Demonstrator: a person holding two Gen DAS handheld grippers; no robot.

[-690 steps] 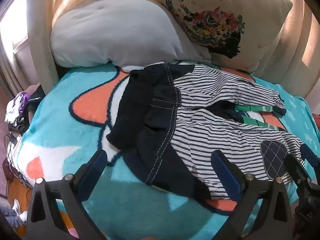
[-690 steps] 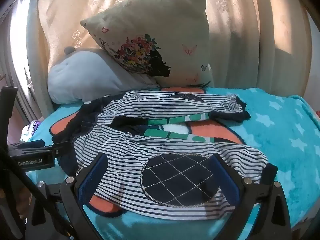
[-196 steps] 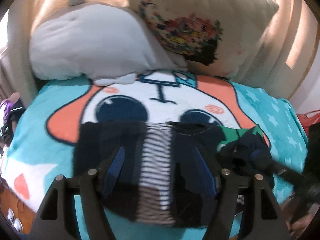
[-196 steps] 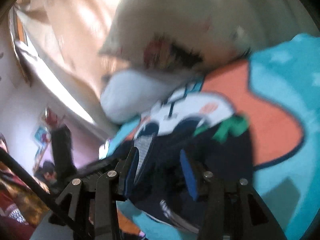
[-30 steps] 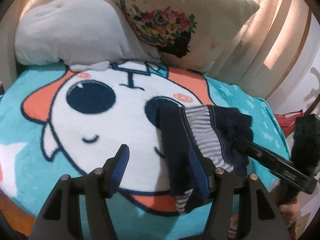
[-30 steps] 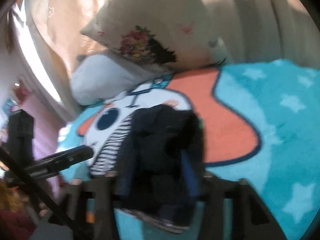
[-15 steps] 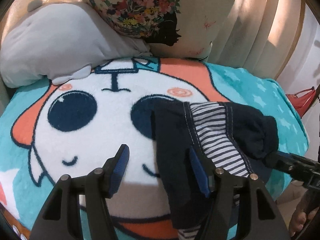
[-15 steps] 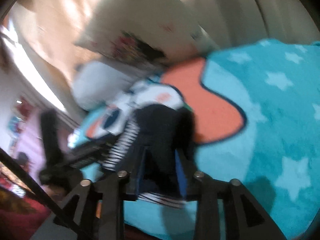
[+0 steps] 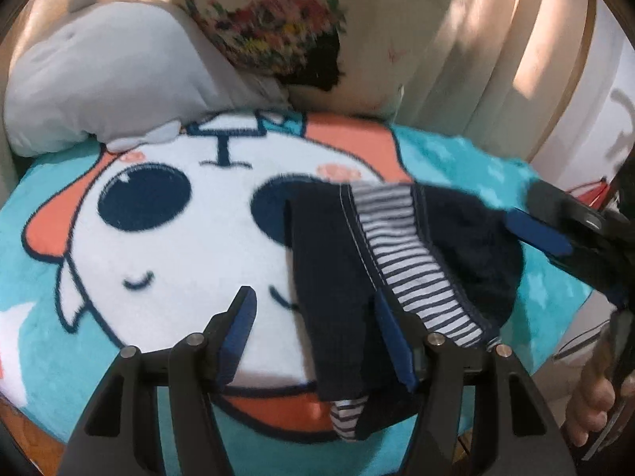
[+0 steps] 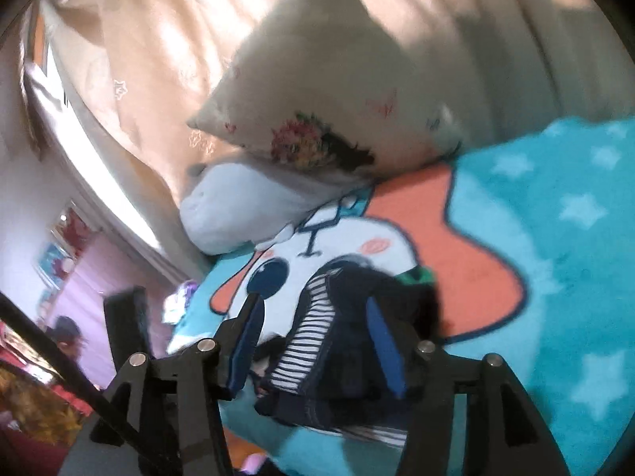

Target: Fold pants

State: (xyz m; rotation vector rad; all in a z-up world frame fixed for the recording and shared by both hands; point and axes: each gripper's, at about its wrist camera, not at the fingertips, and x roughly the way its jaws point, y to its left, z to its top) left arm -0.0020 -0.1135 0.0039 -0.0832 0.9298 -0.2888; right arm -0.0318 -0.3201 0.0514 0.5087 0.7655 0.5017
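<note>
On the blanket (image 9: 131, 261), right of the cartoon face, we find the folded pants (image 9: 381, 261). Our left gripper (image 9: 315, 329) and right gripper (image 10: 315, 341) hover spread, grasping nothing, near the pants.

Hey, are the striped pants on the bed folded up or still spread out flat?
Folded. The pants lie as a compact navy and striped bundle on the cartoon blanket, layers stacked with no legs spread out.

Folded navy-and-striped pants (image 9: 401, 254) (image 10: 337, 341) on the blanket's right side
</note>
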